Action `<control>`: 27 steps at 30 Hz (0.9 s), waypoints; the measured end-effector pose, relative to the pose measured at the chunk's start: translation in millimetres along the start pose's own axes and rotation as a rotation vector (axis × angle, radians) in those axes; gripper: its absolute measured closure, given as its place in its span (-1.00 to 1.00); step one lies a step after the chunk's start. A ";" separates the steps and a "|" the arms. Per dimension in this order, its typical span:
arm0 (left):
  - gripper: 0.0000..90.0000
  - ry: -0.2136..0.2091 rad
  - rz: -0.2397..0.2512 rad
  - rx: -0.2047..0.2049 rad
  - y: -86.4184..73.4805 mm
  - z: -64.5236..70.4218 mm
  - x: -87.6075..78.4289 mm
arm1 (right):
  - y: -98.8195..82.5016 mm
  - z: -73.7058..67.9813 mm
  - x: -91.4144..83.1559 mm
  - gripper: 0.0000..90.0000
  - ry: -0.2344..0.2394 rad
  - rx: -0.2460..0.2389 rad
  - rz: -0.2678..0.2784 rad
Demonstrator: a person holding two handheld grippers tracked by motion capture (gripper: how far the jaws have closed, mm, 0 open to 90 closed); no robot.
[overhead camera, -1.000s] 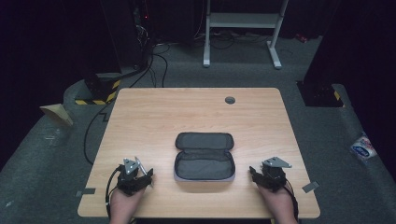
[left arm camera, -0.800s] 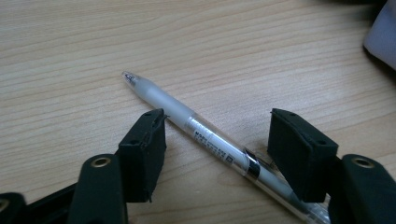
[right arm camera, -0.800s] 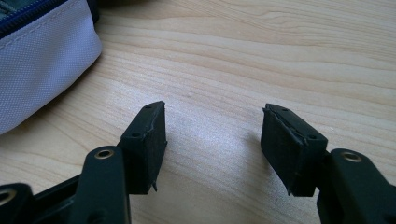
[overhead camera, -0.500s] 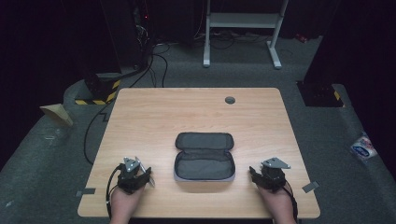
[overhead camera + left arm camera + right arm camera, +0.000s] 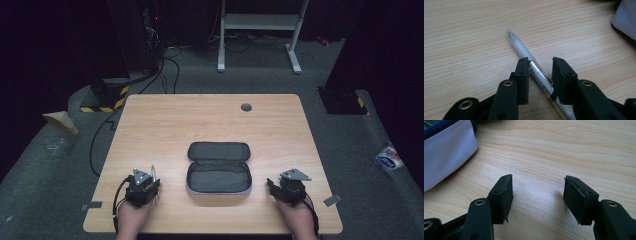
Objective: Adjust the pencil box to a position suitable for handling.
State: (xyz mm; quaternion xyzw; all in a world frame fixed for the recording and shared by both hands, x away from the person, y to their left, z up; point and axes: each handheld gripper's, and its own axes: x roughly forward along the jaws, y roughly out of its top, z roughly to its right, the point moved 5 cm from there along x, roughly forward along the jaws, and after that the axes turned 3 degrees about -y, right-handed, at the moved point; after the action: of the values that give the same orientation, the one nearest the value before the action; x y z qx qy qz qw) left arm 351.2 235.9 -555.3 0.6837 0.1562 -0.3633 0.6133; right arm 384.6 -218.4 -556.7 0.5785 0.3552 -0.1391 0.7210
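A translucent white pen (image 5: pixel 524 51) lies slantwise on the wooden table (image 5: pixel 210 125). My left gripper (image 5: pixel 540 62) straddles it, jaws apart wider than the barrel, which runs close along one jaw. In the high view the left gripper (image 5: pixel 144 184) rests near the table's front left with the pen (image 5: pixel 153 172) beside it. A grey zip pouch (image 5: pixel 218 167) lies unzipped at the front middle, its lid folded back. My right gripper (image 5: pixel 280 186) sits to the right of the pouch. In its own view the right gripper (image 5: pixel 537 186) is open over bare wood, the pouch's grey side (image 5: pixel 445 155) to its left.
A round cable hole (image 5: pixel 246 107) is set near the table's far edge. On the floor are cables (image 5: pixel 165 65), a white frame stand (image 5: pixel 260 25) behind the table and a small packet (image 5: pixel 389 159) to the right.
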 end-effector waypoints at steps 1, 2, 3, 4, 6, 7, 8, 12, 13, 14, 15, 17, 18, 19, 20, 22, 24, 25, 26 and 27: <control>0.53 -0.007 -0.004 0.009 -0.3 0.0 -0.6 | 0.0 0.0 0.0 -0.11 0.000 0.000 0.000; 0.56 -0.012 -0.003 0.016 -0.5 -0.2 -1.0 | 0.0 0.0 -0.1 -0.11 0.001 -0.001 -0.001; 0.60 -0.019 -0.004 0.020 -0.9 -0.1 -1.4 | -0.1 0.0 -0.1 -0.11 0.001 -0.001 0.000; 0.64 -0.026 -0.002 0.024 -1.2 -0.2 -1.7 | -0.1 0.1 -0.1 -0.11 0.002 -0.001 0.000; 0.74 -0.039 -0.006 0.041 -1.8 -0.3 -2.6 | -0.1 0.1 -0.2 -0.11 0.002 -0.004 -0.001; 0.74 -0.042 -0.002 0.048 -1.7 0.0 -2.8 | 0.0 0.1 -0.1 -0.11 0.002 -0.003 0.001; 0.74 -0.041 -0.005 0.056 -1.9 0.1 -3.3 | 0.0 0.1 -0.1 -0.11 0.002 -0.003 0.001; 0.58 -0.036 0.008 0.079 0.2 -1.4 -6.3 | -0.1 0.0 -0.1 -0.11 0.003 0.002 -0.001; 0.49 -0.033 0.011 0.088 0.2 -2.8 -7.0 | -0.1 0.0 -0.1 -0.11 0.003 0.002 -0.001; 0.51 -0.045 0.016 0.084 -1.2 -4.0 -6.9 | -0.1 0.1 0.0 -0.11 0.003 0.002 0.000; 0.53 -0.050 0.011 0.091 -2.1 -4.7 -6.8 | -0.1 0.1 0.0 -0.11 0.003 0.002 -0.001; 0.51 -0.051 0.010 0.088 -3.0 -4.8 -6.1 | -0.1 0.2 0.0 -0.11 0.004 0.002 -0.001; 0.50 -0.061 0.002 0.086 -3.9 -5.6 -5.2 | -0.1 0.2 0.0 -0.11 0.004 0.002 0.000; 0.50 -0.061 0.002 0.086 -3.9 -5.6 -5.2 | -0.1 0.2 0.0 -0.11 0.004 0.002 0.000; 0.50 -0.073 0.001 0.079 -4.3 -4.7 -4.8 | -0.1 0.2 0.0 -0.11 0.004 0.002 0.000; 0.51 -0.080 0.002 0.073 -4.1 -4.1 -4.2 | -0.1 0.2 0.0 -0.11 0.004 0.002 0.000; 0.53 -0.086 0.002 0.070 -3.7 -3.9 -3.7 | -0.1 0.2 0.0 -0.11 0.004 0.002 0.000; 0.62 -0.093 0.005 0.074 -3.4 -3.6 -3.2 | -0.1 0.1 -0.1 -0.11 0.003 -0.001 0.000; 0.64 -0.093 0.005 0.074 -3.4 -3.6 -3.2 | -0.1 0.1 -0.1 -0.11 0.003 -0.001 0.000; 0.64 -0.094 0.003 0.077 -3.4 -4.3 -3.3 | -0.1 0.0 -0.2 -0.11 0.002 -0.001 -0.002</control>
State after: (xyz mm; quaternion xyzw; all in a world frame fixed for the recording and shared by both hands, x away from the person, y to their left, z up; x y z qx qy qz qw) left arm 348.0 241.5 -555.5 0.6895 0.1121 -0.3997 0.5936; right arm 384.4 -218.5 -556.7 0.5779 0.3566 -0.1387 0.7209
